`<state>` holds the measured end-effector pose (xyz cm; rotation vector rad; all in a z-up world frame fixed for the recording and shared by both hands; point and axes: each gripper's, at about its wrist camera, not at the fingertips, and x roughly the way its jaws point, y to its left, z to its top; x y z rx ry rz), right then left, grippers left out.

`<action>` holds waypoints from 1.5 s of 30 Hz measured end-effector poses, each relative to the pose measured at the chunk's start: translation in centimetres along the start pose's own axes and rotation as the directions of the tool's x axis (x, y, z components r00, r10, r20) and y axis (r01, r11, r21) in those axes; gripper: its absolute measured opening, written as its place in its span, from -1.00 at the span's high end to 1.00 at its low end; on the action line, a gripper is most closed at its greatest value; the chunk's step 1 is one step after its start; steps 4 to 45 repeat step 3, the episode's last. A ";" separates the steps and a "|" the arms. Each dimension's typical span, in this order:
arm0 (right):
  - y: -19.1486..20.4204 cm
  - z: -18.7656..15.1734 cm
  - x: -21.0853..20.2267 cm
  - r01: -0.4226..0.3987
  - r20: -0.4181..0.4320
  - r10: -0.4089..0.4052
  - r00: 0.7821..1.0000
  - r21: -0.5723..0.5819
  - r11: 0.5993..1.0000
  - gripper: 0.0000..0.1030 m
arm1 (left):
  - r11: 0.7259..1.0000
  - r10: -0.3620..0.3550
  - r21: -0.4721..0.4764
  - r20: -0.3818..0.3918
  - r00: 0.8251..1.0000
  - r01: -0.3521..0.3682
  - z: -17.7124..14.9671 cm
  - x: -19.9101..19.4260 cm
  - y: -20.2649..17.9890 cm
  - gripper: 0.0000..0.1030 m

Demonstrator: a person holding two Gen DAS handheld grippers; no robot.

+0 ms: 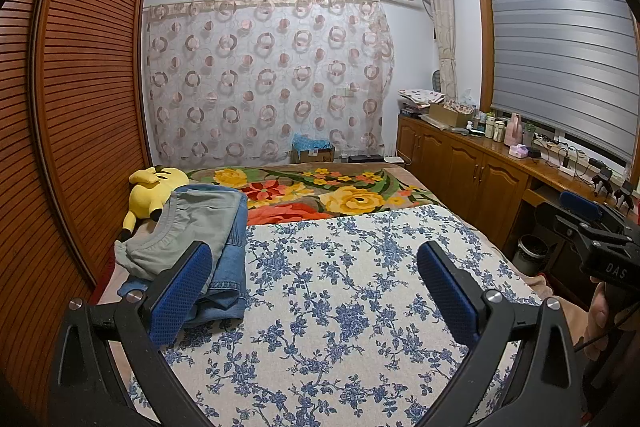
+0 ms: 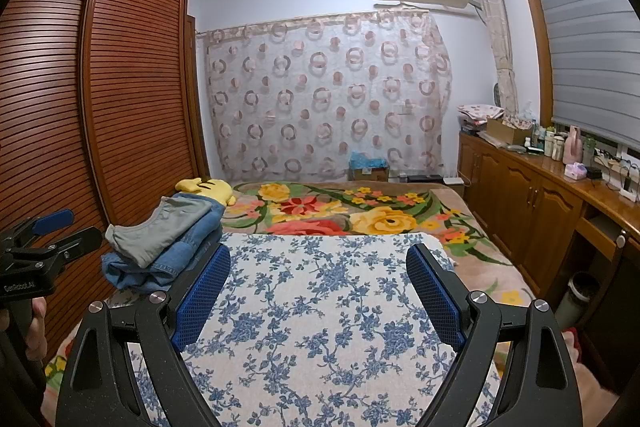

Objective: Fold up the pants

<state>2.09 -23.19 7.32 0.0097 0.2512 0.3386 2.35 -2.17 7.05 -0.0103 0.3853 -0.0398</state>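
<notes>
Folded grey pants (image 1: 188, 231) lie on top of folded blue jeans (image 1: 230, 267) at the left side of the bed; the stack also shows in the right wrist view, grey pants (image 2: 160, 227) over jeans (image 2: 168, 263). My left gripper (image 1: 316, 287) is open and empty, above the blue-flowered cloth (image 1: 340, 299), just right of the stack. My right gripper (image 2: 320, 291) is open and empty over the same cloth (image 2: 320, 307). Each gripper shows at the edge of the other's view, the right one (image 1: 592, 227) and the left one (image 2: 44, 239).
A yellow plush toy (image 1: 154, 187) lies behind the stack. A bright flowered blanket (image 1: 320, 193) covers the far bed. A wooden slatted wardrobe (image 1: 80, 107) stands left, a wooden cabinet (image 1: 480, 167) with bottles stands right, and a waste bin (image 1: 530, 253) sits beside the bed.
</notes>
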 end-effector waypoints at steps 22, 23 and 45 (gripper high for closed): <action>0.0 0.0 0.0 0.000 0.000 0.000 1.000 0.000 1.000 -0.76 | 1.000 0.001 0.002 0.000 1.000 -0.001 0.0 0.0 0.0 -0.99; 0.0 0.0 0.0 0.000 0.000 0.000 1.000 0.000 1.000 -0.76 | 1.000 0.001 0.002 0.000 1.000 -0.001 0.0 0.0 0.0 -0.99; 0.0 0.0 0.0 0.000 0.000 0.000 1.000 0.000 1.000 -0.76 | 1.000 0.001 0.002 0.000 1.000 -0.001 0.0 0.0 0.0 -0.99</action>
